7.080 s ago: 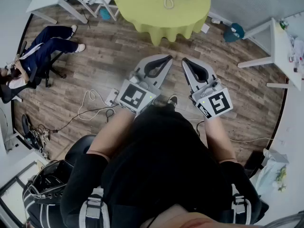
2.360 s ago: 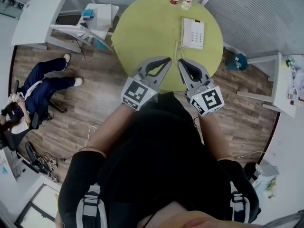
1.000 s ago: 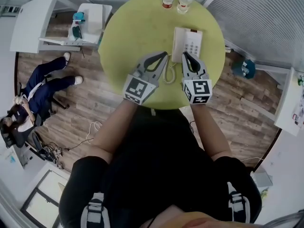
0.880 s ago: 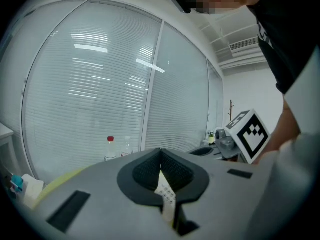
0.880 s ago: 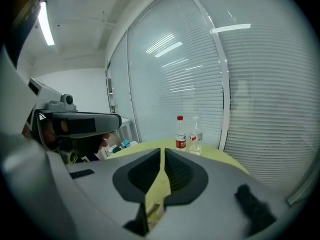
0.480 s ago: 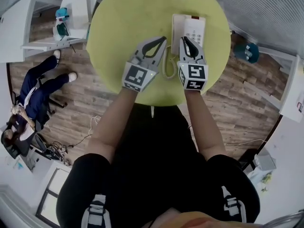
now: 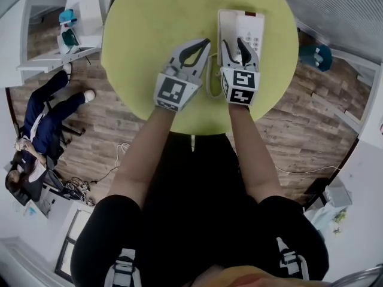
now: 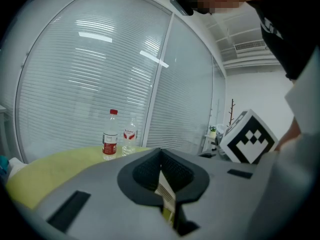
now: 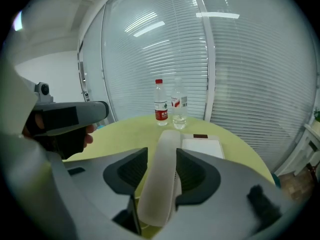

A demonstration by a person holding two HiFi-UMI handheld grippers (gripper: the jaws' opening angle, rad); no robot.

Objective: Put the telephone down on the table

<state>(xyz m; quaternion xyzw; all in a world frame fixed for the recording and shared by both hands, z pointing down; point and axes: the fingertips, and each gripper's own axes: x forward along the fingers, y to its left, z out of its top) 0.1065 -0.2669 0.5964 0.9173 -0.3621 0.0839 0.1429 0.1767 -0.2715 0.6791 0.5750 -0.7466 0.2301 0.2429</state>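
Note:
A white telephone (image 7: 252, 26) sits on the round yellow-green table (image 7: 149, 34), its handset (image 7: 225, 23) lying along the base's left side. My right gripper (image 7: 234, 44) reaches over the set. In the right gripper view the handset (image 9: 162, 179) runs lengthwise between the jaws, which are opening; a strip of table shows beside the left pad. The right gripper (image 9: 161, 154) is level with the base (image 9: 202, 146). My left gripper (image 7: 205, 42) hovers just left of the phone, jaws shut and empty (image 8: 160, 151). A coiled cord (image 7: 210, 82) lies between the two grippers.
Two plastic bottles (image 9: 160, 110) (image 9: 179, 109) stand at the table's far edge, beyond the phone. A white side table (image 7: 84, 17) stands off to the left on the wood floor, and a person (image 7: 36, 130) sits further left. Window blinds back the table.
Both grippers have moved forward over the table to the telephone. The right gripper's jaws, together before, now stand apart on either side of the handset.

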